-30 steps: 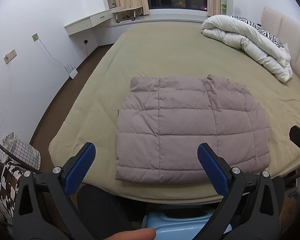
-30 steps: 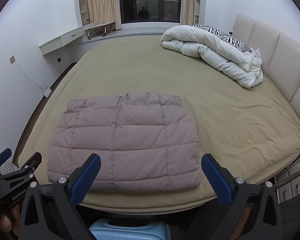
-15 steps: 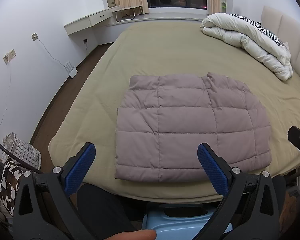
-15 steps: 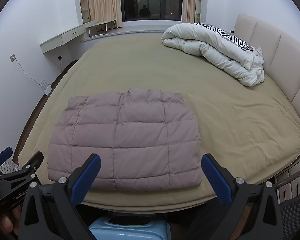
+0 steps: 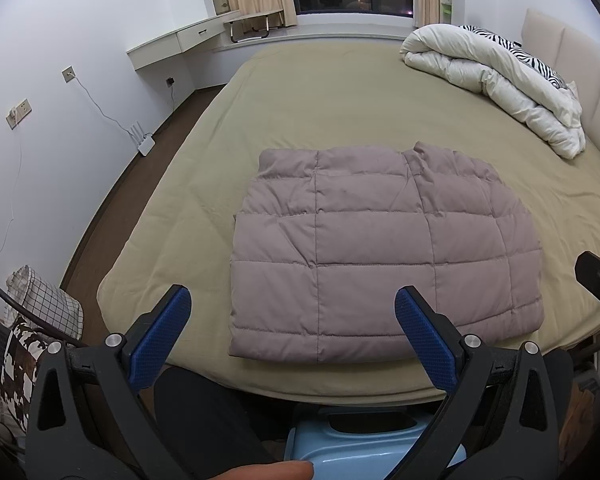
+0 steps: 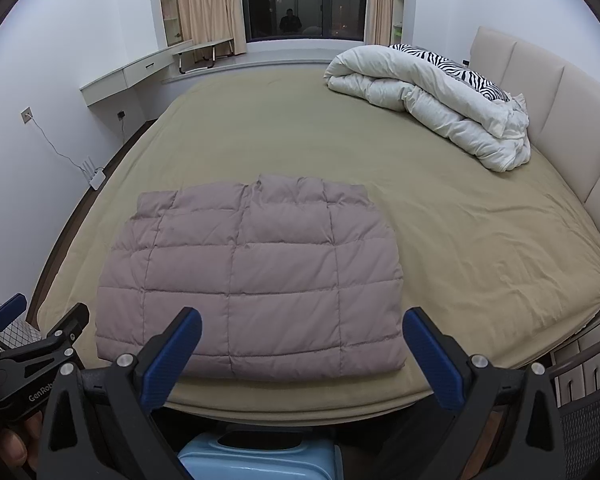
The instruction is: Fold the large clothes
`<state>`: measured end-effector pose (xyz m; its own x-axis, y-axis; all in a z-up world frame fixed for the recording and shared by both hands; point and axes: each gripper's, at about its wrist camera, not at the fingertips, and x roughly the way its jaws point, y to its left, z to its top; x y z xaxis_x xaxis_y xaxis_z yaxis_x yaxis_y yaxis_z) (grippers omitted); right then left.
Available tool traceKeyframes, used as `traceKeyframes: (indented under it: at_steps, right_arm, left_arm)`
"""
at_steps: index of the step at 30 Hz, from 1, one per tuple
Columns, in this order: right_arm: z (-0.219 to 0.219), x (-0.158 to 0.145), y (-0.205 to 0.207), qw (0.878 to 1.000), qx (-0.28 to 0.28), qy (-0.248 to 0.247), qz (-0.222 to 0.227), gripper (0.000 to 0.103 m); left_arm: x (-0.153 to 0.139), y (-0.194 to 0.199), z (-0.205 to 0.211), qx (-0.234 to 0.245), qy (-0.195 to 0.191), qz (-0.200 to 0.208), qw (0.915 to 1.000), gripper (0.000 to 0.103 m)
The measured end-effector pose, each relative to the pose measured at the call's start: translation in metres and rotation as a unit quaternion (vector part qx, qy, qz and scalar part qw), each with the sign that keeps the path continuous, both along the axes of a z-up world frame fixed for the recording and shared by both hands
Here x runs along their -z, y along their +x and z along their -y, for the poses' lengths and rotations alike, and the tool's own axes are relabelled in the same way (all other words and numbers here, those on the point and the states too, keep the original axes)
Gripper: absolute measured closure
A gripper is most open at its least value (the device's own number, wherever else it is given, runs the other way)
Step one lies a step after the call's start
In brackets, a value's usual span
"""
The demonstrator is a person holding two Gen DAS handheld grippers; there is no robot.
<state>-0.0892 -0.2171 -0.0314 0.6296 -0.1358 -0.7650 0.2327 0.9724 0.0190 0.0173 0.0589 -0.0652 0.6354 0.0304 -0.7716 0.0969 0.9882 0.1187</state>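
Note:
A mauve quilted down jacket (image 5: pixel 380 248) lies folded into a flat rectangle near the front edge of the bed (image 5: pixel 340 92); it also shows in the right wrist view (image 6: pixel 252 276). My left gripper (image 5: pixel 292 316) is open and empty, held back from the bed's front edge, above the jacket's near hem. My right gripper (image 6: pixel 300 336) is open and empty, also off the front edge, in front of the jacket's near right part. The left gripper shows at the lower left of the right wrist view (image 6: pixel 32 340).
A white duvet with a zebra pillow (image 6: pixel 432 96) lies at the bed's far right by the padded headboard (image 6: pixel 560 120). A light blue case (image 5: pixel 360 444) stands below the grippers. A desk shelf (image 5: pixel 172 40) and router (image 5: pixel 144 144) are at left.
Both grippers have tilted slightly, so the jacket sits a little lower and closer in each view. The jacket itself has not moved.

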Motion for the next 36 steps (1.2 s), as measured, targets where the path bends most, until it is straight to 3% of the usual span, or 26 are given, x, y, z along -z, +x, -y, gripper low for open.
traceKeyframes:
  at_steps: [36]
  right_arm:
    - [-0.0001,0.0006,-0.0013,1.0,-0.005,-0.001,0.0,0.0]
  left_arm:
    - [-0.0003,-0.0015,-0.003,0.001,0.003,0.0,1.0,0.0]
